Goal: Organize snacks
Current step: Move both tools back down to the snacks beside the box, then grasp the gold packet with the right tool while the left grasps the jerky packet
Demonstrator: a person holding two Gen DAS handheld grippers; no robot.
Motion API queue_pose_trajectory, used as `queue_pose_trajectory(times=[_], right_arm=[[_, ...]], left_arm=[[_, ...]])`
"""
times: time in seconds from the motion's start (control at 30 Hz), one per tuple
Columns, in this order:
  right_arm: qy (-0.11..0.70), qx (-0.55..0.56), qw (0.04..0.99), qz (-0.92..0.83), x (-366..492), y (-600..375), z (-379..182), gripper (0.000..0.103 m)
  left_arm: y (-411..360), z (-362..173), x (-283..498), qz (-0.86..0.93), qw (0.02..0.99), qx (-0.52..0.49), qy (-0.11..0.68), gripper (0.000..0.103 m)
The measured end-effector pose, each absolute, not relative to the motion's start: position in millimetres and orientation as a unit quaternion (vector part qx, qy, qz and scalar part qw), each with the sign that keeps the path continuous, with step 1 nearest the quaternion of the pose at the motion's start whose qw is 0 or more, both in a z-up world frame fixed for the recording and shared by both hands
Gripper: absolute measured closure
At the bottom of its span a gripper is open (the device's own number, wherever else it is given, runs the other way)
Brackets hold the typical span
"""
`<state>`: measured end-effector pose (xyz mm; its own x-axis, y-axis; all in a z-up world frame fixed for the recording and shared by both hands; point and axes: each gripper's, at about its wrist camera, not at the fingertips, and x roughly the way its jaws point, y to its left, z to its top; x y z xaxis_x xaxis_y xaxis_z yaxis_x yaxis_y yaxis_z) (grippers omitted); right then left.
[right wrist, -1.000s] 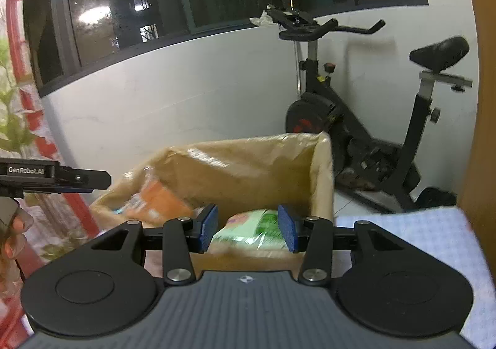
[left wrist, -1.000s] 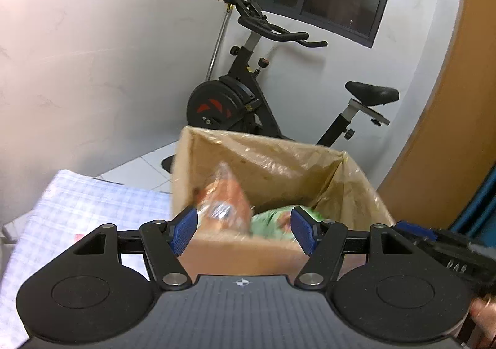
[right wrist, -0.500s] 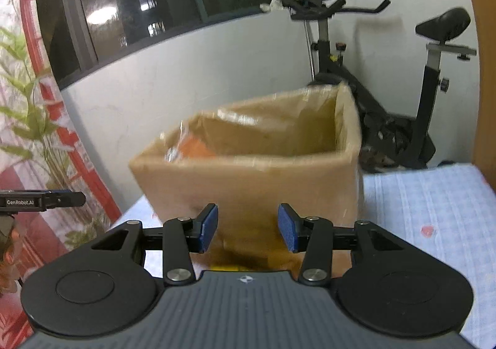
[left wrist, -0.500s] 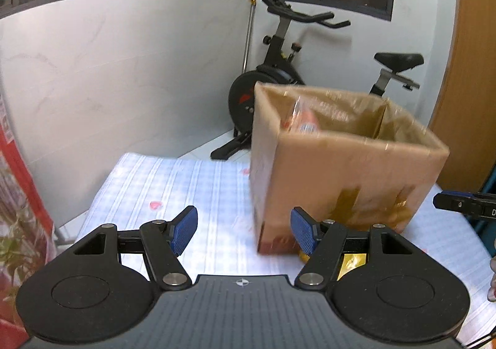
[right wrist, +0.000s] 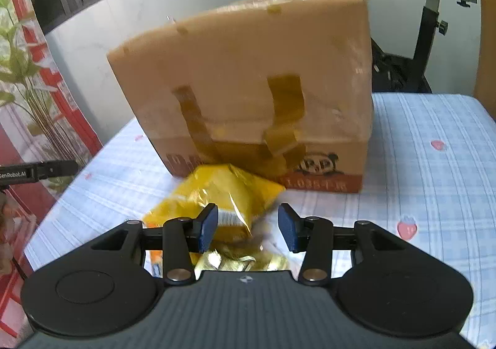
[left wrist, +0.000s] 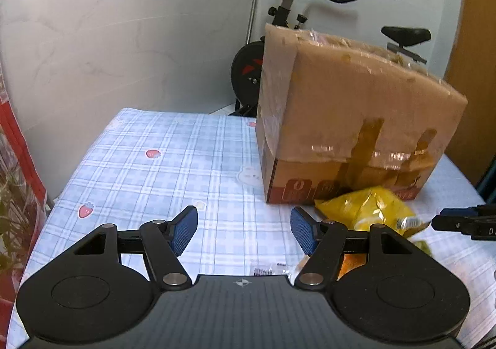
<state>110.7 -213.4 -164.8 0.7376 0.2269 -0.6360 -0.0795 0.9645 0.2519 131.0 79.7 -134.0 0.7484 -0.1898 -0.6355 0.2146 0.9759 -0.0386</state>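
The yellow snack bag [right wrist: 217,191] lies on the checked tablecloth [left wrist: 173,163], touching or just short of the front base of the cardboard box [right wrist: 254,85], which stands upright toward the far side of the table with brown tape strips across its front and clear film over its upper part. In the left wrist view the same bag [left wrist: 365,209] sits at the box's [left wrist: 347,119] near right corner, with an orange packet partly hidden behind the gripper's finger just nearer the camera. More wrappers, one gold and one orange, lie under the right gripper [right wrist: 248,226], close to the table's near edge. Its jaws stand apart at a middling width, empty, with the yellow bag's near end showing between the blue pads [right wrist: 208,226]. The left gripper [left wrist: 243,232] hovers over bare cloth to the left of the box, jaws spread wide and holding nothing. An exercise bike [left wrist: 279,23] stands behind the table against a white wall, and a leafy plant [right wrist: 28,79] rises beyond the table's left edge.
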Motion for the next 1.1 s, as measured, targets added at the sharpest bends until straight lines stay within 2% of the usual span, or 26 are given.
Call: queue_pose_trajectory(times=[0.13,0.3,0.37,0.63,0.77,0.9,0.97,1.1], right_arm=[[0.37,0.098,0.921,0.073,111,-210,-179,0.055],[0.393,0.093,0.912,0.073,113,-200,-197,0.037],[0.397,0.094,0.91,0.07,115,-197,-202,0.027],[0.401,0.059,0.912,0.063,118,-182,-213,0.02],[0.402,0.013,0.914,0.058,116,-175,-217,0.02],[0.398,0.036,0.915,0.052,113,-185,-219,0.025],[0.396,0.048,0.916,0.047,112,-192,-217,0.034],[0.388,0.068,0.918,0.04,109,-202,-211,0.042]], left_arm=[[74,-153,128,-0.114,0.929,0.026,0.351,0.034],[74,-167,123,-0.113,0.926,0.033,0.358,0.034],[74,-172,124,-0.112,0.925,0.031,0.362,0.034],[59,-194,122,-0.124,0.92,0.06,0.368,0.034],[53,-203,119,-0.127,0.916,0.073,0.373,0.034],[54,-211,120,-0.116,0.916,0.067,0.378,0.034],[55,-214,122,-0.112,0.916,0.067,0.38,0.034],[54,-218,123,-0.109,0.915,0.07,0.382,0.034]])
